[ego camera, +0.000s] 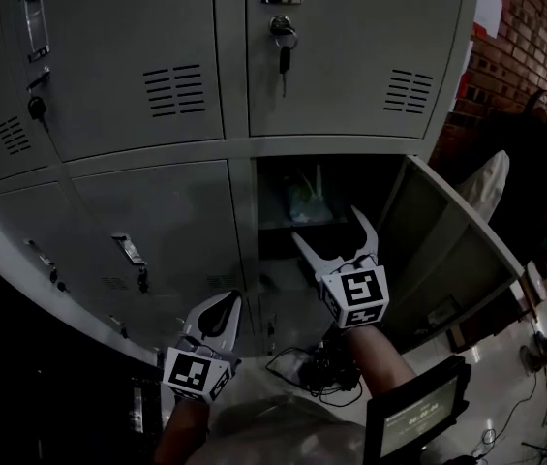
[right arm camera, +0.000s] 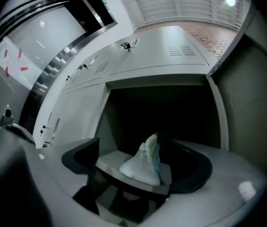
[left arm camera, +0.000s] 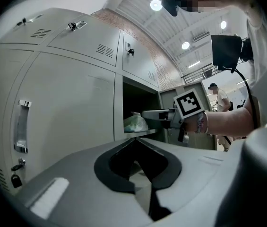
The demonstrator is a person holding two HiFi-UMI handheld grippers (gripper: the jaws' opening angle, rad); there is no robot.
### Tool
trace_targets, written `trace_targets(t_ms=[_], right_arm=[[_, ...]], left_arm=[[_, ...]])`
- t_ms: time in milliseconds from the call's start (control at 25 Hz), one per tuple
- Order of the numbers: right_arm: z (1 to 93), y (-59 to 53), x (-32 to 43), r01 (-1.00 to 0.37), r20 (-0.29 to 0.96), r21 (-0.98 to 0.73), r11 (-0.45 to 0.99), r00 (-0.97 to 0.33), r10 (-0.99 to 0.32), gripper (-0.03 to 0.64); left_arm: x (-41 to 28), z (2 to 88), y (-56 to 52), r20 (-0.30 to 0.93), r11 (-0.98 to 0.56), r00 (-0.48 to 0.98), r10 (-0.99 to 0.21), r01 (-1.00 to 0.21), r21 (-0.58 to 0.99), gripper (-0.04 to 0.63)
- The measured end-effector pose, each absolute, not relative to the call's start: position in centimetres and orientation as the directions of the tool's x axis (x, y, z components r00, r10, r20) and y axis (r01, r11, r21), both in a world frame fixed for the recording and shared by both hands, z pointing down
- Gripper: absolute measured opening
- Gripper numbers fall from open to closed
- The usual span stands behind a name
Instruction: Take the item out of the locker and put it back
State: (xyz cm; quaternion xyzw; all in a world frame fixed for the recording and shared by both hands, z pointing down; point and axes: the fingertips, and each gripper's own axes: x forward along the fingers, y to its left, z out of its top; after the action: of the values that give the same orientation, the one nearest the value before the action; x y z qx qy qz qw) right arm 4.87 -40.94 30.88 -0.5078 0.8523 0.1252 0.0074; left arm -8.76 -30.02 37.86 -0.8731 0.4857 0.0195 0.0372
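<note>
The crumpled plastic bag (right arm camera: 145, 163) lay on the locker shelf (right arm camera: 108, 161), so the right gripper (ego camera: 329, 229), jaws apart before it, would best enter level and straddle it, while the left gripper (ego camera: 223, 310) hung closed and empty below the shelf.

item (ego camera: 307, 200): sitting on the shelf (ego camera: 278, 225) inside the open locker (ego camera: 242, 211)
side door (ego camera: 447, 250): standing open at the locker's right
right tool (ego camera: 329, 226): hovering just near of the shelf, before the item
left tool (ego camera: 225, 308): hovering lower left, before the closed door (ego camera: 167, 231)
key (ego camera: 284, 51): hanging above the opening
</note>
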Motion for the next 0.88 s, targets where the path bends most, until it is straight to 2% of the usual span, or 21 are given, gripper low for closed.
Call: trace_targets(t_ms=[360, 400, 440, 480, 720, 880], right_arm=[[32.7, -47.9, 4.5, -0.874, -0.071, 0.201, 0.442, -0.463, -0.883, 0.416], [33.1, -48.3, 4.3, -0.865, -0.049, 0.207, 0.457, -0.476, -0.878, 0.369], [33.4, -48.5, 4.1, -0.857, -0.028, 0.212, 0.469, -0.485, -0.874, 0.218], [33.7, -48.7, 4.1, -0.855, -0.017, 0.212, 0.474, -0.488, -0.873, 0.106], [32.3, -46.9, 4.7, -0.860, -0.086, 0.212, 0.465, -0.490, -0.867, 0.017], [31.6, -42.5, 4.9, -0.839, -0.130, 0.264, 0.476, -0.520, -0.845, 0.006]], left_arm=[[-10.7, 38.5, -33.5, -0.060, -0.501, 0.503, -0.862, -0.865, -0.033, 0.005], [-10.8, 38.5, -33.8, -0.060, -0.497, 0.498, -0.865, -0.867, -0.032, 0.005], [-11.0, 38.6, -34.0, -0.057, -0.493, 0.494, -0.868, -0.870, -0.030, 0.005], [-11.1, 38.7, -34.3, -0.053, -0.489, 0.490, -0.870, -0.872, -0.028, 0.005], [-11.2, 39.1, -34.6, -0.041, -0.485, 0.486, -0.873, -0.874, -0.027, 0.005], [-11.3, 38.6, -34.1, -0.060, -0.490, 0.492, -0.869, -0.871, -0.033, 0.005]])
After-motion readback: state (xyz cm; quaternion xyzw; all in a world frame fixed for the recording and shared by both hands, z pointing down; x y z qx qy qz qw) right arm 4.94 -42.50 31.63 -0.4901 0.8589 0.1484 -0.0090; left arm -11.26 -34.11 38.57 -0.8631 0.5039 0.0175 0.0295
